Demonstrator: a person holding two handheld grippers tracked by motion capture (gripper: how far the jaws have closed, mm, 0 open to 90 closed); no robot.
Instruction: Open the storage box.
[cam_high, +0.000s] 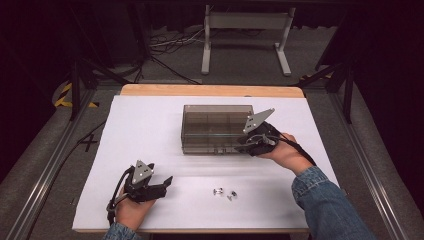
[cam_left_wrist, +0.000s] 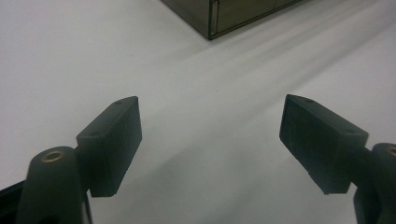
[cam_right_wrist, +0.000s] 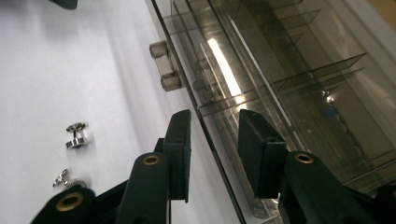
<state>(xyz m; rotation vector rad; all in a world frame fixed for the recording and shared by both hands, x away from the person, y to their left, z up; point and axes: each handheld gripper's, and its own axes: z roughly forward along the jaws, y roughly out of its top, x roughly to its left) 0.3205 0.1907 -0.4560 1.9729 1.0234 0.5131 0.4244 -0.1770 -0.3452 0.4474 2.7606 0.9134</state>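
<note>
Smoky, see-through plastic organizer box (cam_high: 216, 129) sits shut near the middle of the white tabletop (cam_high: 145, 125), its long front wall facing the person. Thin dividers inside split it into compartments, and a small latch (cam_right_wrist: 166, 65) juts from the front edge. In the right tool view the box's front lip runs between the two black jaws — one jaw on the outer side over the tabletop, the other over the lid. The jaws stand partly apart, and whether the pads (cam_right_wrist: 180, 140) press on the plastic I cannot tell. From above, the right tool (cam_high: 250, 144) lies at the box's front right corner, held by a hand (cam_high: 286, 154) coming out of a denim sleeve (cam_high: 325, 200).

Two small shiny metal parts (cam_high: 225, 193) lie on the tabletop in front of the box, well apart from it — one looks like a little spool (cam_right_wrist: 75, 135).

The left tool (cam_high: 165, 184) rests low at the near left of the tabletop, its jaws wide apart with nothing between them, well away from the box.
</note>
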